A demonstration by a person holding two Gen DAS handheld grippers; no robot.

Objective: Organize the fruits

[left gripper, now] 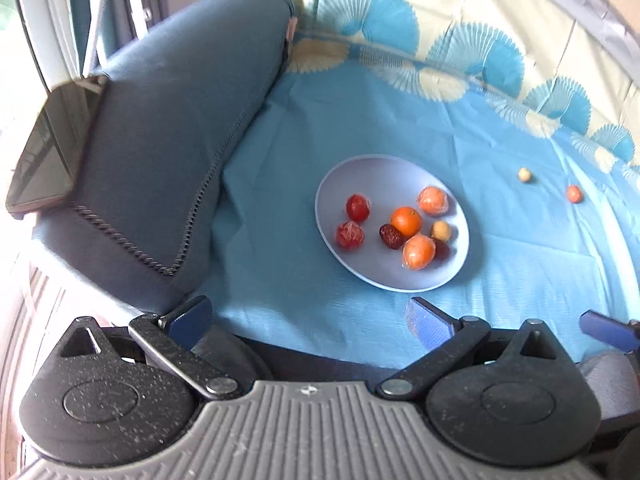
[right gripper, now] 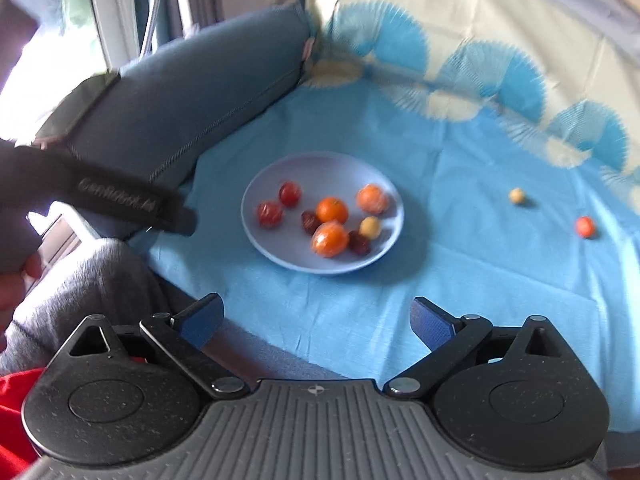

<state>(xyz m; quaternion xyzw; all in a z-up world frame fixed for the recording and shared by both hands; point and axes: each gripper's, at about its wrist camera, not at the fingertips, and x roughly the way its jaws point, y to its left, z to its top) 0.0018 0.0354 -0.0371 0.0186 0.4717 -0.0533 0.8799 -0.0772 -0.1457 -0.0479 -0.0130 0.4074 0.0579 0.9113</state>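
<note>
Two small round fruits, a pale yellow one [right gripper: 516, 196] and a little red one [right gripper: 585, 227], lie on the blue cloth well apart from the round light-blue plate [right gripper: 260, 236] of fruits. They look light, soft and rolly, so hold them gently around the middle. Both tools, left [left gripper: 310, 316] and right [right gripper: 318, 316], are wide apart and empty. Nothing blocks them; a grey-blue cushion [left gripper: 168, 120] sits left.

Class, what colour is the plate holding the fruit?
Pale lavender-blue plate, clearest in the left wrist view.
</note>
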